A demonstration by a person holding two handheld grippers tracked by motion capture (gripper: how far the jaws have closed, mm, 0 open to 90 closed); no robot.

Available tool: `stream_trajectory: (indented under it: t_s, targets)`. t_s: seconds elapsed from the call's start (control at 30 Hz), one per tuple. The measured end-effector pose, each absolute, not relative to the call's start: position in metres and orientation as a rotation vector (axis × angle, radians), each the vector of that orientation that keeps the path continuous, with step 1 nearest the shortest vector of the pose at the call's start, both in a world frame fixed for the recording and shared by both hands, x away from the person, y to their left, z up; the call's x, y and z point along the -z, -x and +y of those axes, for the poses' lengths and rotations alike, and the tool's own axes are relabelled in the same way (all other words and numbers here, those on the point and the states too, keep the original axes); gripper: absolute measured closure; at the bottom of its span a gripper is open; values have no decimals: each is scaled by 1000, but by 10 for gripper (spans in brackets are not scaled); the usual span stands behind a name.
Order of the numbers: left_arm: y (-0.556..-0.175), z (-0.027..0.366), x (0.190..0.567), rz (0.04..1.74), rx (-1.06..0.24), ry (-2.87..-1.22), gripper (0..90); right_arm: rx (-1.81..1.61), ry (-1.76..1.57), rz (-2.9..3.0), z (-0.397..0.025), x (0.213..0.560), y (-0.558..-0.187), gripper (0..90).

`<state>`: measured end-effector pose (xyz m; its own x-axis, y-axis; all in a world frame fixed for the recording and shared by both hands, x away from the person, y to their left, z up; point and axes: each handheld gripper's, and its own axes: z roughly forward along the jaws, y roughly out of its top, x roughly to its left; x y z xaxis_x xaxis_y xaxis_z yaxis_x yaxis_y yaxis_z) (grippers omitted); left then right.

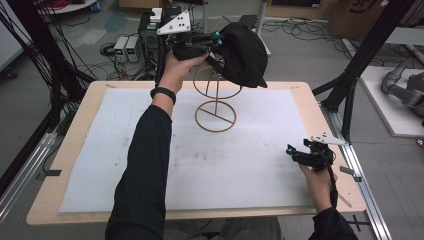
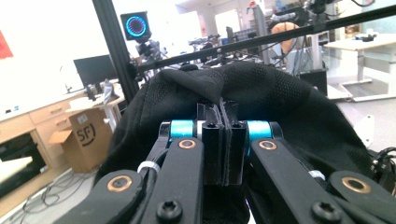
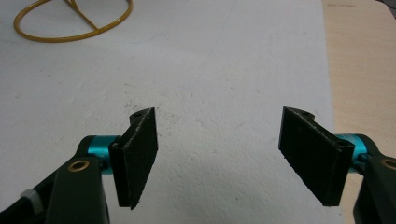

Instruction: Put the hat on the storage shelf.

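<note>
Cluttered lab floor with cables lying behind a wooden tabletop (image 1: 320,130) under a white mat (image 1: 150,165); black cap (image 1: 243,54) hanging at upper centre of the high view, above a gold wire stand (image 1: 216,102); looking soft, light, floppy cloth, likely best pinched at a fold or the brim; left claw (image 1: 216,39) pressed together on the cap's fabric, arm stretching up and forward; right claw (image 1: 290,150) resting spread at lower right, just above the mat.
</note>
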<state>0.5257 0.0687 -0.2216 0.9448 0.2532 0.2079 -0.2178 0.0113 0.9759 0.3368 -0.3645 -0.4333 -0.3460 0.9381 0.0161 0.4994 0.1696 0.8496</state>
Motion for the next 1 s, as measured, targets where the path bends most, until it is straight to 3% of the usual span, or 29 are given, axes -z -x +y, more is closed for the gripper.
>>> stream_trajectory:
  t_s: [0.37, 1.0]
  targets:
    - [-528, 100, 267, 178, -342, -1565, 885, -1078, -1352, 1930, -361, 433, -337, 278]
    - [-515, 108, 281, 259, -337, -1663, 875, -1073, -1315, 1964, -347, 434, -346, 278]
